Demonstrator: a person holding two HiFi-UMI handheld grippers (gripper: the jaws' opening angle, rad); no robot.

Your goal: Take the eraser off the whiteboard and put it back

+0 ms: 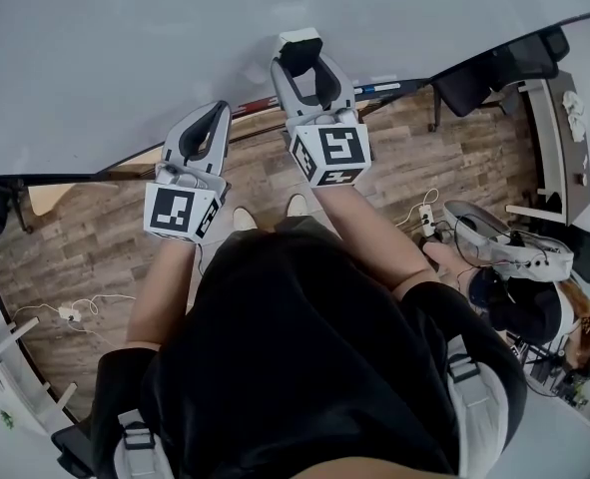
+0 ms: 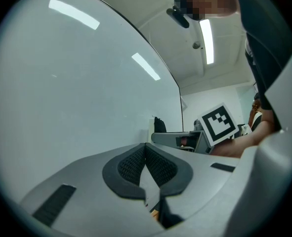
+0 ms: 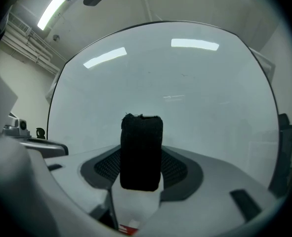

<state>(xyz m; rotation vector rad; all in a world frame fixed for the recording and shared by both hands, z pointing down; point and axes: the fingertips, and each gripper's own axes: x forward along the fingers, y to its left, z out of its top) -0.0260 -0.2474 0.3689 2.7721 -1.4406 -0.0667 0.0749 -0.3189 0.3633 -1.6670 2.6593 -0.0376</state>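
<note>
A black eraser (image 3: 141, 152) stands on end between the jaws of my right gripper (image 3: 141, 169), and both pads press on its sides. In the head view this gripper (image 1: 301, 56) points level at the whiteboard (image 1: 125, 48), with the eraser (image 1: 299, 40) at its tip, right at the board's surface; whether it touches I cannot tell. My left gripper (image 1: 218, 113) hovers lower and to the left, also near the board. Its jaws (image 2: 146, 154) are shut with nothing between them. From the left gripper view the right gripper's marker cube (image 2: 219, 124) shows beside the board.
A tray with markers (image 1: 379, 88) runs along the board's lower edge. Wooden floor (image 1: 85, 247) lies below, with cables and a power strip (image 1: 70, 313). Black chairs (image 1: 494, 68) and a desk (image 1: 549, 138) stand at the right. Another person (image 1: 534, 307) sits at the lower right.
</note>
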